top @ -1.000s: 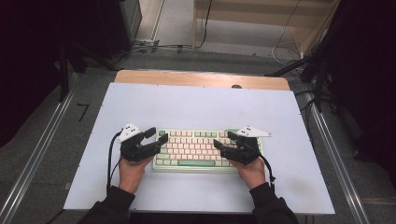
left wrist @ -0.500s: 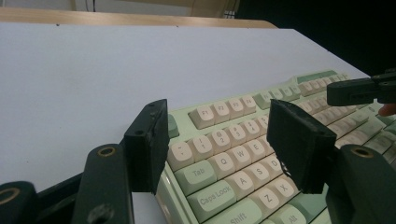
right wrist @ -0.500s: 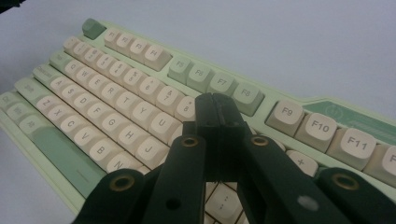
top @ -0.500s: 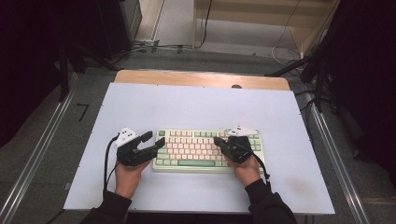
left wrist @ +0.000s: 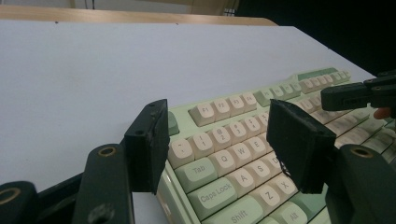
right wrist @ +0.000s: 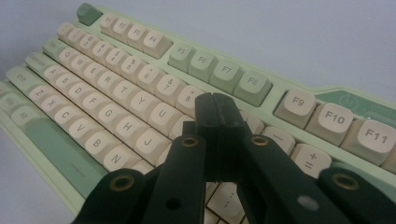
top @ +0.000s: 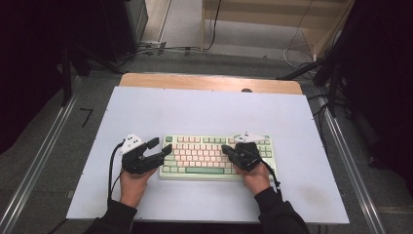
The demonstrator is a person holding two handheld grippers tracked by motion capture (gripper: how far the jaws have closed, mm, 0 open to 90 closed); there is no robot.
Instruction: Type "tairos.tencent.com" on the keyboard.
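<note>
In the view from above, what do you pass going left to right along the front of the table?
Left hand → left tongs → keyboard → right tongs → right hand.

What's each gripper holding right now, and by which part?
Nothing is held. The left gripper is open, its jaws straddling the keyboard's left end without closing on it. The right gripper is shut and empty, over the keys.

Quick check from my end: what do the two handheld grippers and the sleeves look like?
Both the left gripper and the right gripper are black, two-jawed, with brass-coloured pivot rivets. Each carries a pale grey three-cornered plate and trails a black cable. The person's sleeves are dark.
</note>
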